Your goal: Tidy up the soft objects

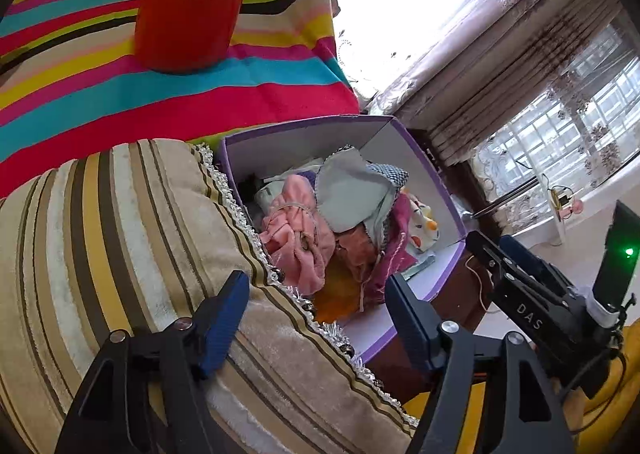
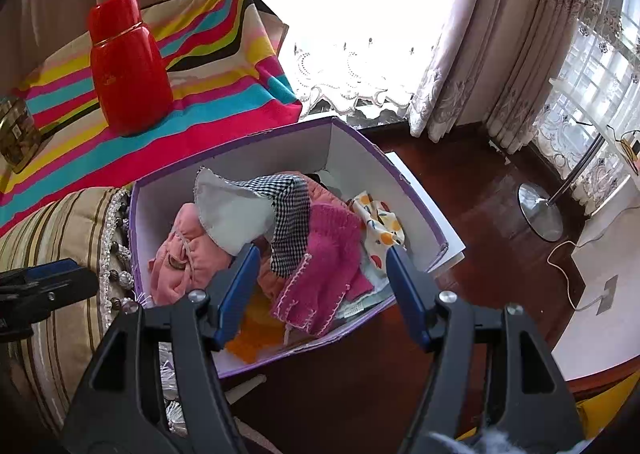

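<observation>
Both tools are released, nothing between their pads. The soft items lie heaped inside the purple box (image 2: 416,209). The right tool (image 2: 320,286) hangs directly over the magenta knit (image 2: 328,254); the left tool (image 1: 316,318) sits beside the box, above the striped cushion (image 1: 120,234).

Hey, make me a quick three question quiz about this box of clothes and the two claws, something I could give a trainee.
1. True or false: the purple box holds several soft items, including a magenta knitted piece and a black and white checked cloth.
2. What stands on the multicoloured striped cloth? A) red jar B) glass vase C) lamp
3. Fill in: both the left claw and the right claw are ____, holding nothing.

Key
1. True
2. A, the red jar
3. open
</observation>
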Available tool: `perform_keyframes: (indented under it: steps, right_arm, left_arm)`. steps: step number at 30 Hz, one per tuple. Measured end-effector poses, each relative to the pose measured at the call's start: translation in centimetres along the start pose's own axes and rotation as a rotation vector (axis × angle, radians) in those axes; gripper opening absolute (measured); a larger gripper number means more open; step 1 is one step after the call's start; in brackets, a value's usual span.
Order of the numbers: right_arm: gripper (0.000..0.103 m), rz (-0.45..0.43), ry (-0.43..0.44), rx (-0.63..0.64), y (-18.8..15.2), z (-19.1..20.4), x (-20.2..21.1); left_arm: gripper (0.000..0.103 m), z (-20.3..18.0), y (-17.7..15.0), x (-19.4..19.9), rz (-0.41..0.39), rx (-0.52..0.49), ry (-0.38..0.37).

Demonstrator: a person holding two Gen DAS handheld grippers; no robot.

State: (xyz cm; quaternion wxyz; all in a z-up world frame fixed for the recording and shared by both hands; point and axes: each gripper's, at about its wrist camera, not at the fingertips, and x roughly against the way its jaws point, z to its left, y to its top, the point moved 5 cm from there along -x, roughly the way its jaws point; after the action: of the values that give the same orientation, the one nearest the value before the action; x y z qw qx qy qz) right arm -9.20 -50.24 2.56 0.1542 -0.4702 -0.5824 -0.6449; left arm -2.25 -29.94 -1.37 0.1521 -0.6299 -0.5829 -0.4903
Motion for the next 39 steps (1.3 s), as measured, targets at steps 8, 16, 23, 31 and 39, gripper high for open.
perform_keyframes:
  steps: [8, 16, 23, 31, 39]
  right_arm:
    - [0.069, 0.005, -0.004, 0.005, 0.07, 0.14, -0.21]
    - [0.069, 0.015, 0.000, 0.014, -0.11, 0.45, -0.39]
    - [0.069, 0.025, 0.005, 0.017, -0.37, 0.59, -0.62]
    - [0.069, 0.028, 0.006, 0.019, -0.45, 0.57, -0.72]
    - [0.069, 0.031, 0.007, 0.019, -0.52, 0.63, -0.76]
  left_arm:
    - [0.085, -0.39, 0.22, -0.62, 0.007, 0.004, -0.004]
    - [0.087, -0.59, 0.20, -0.72, 0.005, -0.011, -0.006]
    - [0.087, -0.51, 0.25, -0.77, 0.008, -0.010, -0.012]
    - [0.087, -0.50, 0.27, -0.80, 0.009, -0.010, -0.014]
    - [0.087, -0.50, 0.26, -0.80, 0.009, -0.009, -0.013]
